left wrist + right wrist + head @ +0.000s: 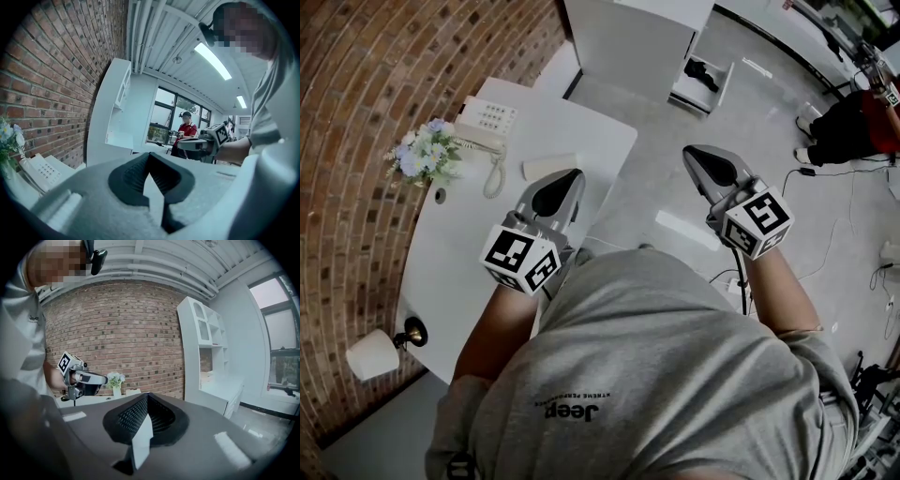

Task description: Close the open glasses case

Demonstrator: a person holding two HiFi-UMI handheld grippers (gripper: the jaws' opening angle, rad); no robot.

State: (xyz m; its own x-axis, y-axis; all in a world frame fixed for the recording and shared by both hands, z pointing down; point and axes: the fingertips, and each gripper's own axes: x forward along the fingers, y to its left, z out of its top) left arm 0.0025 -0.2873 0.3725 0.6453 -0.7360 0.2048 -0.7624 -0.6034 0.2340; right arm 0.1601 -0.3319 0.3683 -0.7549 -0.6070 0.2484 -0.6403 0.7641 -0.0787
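A pale oblong glasses case [549, 167] lies on the white table [469, 234], just beyond my left gripper [574, 175]. I cannot tell from here whether its lid is up. It also shows small and far off beside the flowers as the case [132, 391] in the right gripper view. My left gripper [150, 155] hangs over the table's right edge, jaws together and empty. My right gripper [690, 151] is held over the grey floor to the right of the table, jaws together [147, 396] with nothing between them. Each gripper view shows the other gripper: right one [206, 140], left one [82, 377].
On the table stand a white telephone [487, 120] and a vase of flowers [427, 150] by the brick wall, with a small lamp [375, 352] at the near end. A white cabinet [628, 37] stands beyond. A person in red [858, 122] is at the far right, with cables on the floor.
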